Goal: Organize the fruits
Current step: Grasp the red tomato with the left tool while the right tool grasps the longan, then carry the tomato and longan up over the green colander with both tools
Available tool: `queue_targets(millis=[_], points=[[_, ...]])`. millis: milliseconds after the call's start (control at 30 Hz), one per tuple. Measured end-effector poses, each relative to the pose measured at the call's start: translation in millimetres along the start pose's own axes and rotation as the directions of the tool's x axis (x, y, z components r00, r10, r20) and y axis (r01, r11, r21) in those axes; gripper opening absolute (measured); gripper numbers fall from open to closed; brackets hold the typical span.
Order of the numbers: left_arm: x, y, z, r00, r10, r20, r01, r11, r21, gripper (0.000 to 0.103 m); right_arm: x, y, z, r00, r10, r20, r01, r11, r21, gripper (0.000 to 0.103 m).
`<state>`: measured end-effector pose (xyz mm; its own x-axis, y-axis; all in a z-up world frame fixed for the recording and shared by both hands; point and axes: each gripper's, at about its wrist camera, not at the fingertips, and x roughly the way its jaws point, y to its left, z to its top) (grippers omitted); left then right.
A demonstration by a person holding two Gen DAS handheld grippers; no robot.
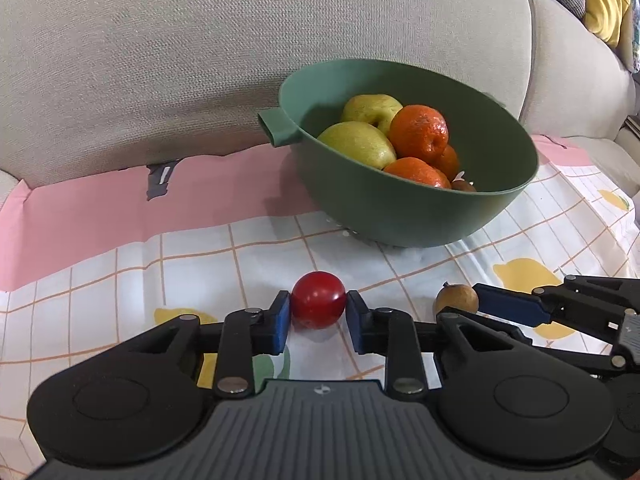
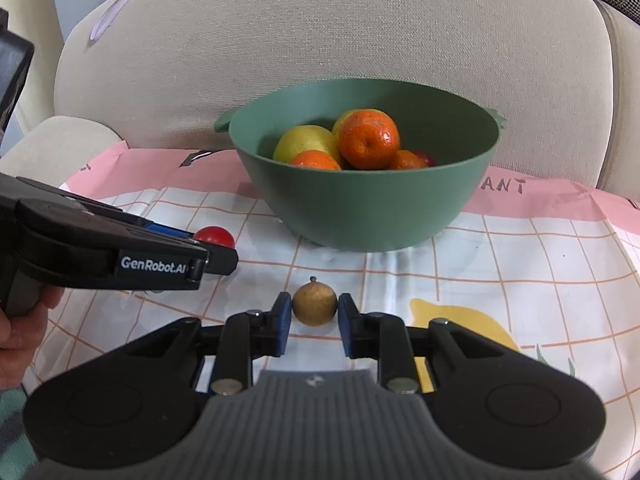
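The left gripper (image 1: pixel 318 306) is clenched on a small red fruit (image 1: pixel 318 299), probably a cherry tomato, its blue pads (image 1: pixel 283 318) pressing the two sides at the widest part. The right gripper (image 2: pixel 314 310) is likewise closed on a small brown round fruit (image 2: pixel 314 304) with a short stem on top, perhaps a longan. Both fruits sit on the cloth in front of the green bowl (image 1: pixel 400 216), nearer the front edge of the cloth than the back.

Both pieces look light and small. The red one has a glossy, taut skin, so I judge it slippery and easy to bruise or burst if squeezed hard. The brown one has a duller, rougher shell that should give the pads better hold. Gripping across the middle suits both, since round shapes tend to pop out if held off centre.

The bowl already holds yellow-green apples (image 2: pixel 306 142) and mandarins (image 2: pixel 370 140) piled towards its back wall, leaving room near the front.

The surface is a thin printed cloth (image 2: pixel 540 264) with a pink border, an orange grid and lemon prints, creased in places and laid over a beige sofa seat (image 1: pixel 200 60), so it is soft and may give under pressure.
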<state>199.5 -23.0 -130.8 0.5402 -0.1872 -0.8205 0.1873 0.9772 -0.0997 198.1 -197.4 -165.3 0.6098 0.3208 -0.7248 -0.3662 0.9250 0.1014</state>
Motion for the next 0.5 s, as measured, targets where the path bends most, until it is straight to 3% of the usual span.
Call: queue_targets(millis=[500], points=[[-77.0,-22.2,5.7,0.997,-0.008,0.076,0.008,1.000,-0.001,0.032,-51.8,8.4,8.1,0.996,0.020,0.081,-0.018,0.999,-0.031,0.021]])
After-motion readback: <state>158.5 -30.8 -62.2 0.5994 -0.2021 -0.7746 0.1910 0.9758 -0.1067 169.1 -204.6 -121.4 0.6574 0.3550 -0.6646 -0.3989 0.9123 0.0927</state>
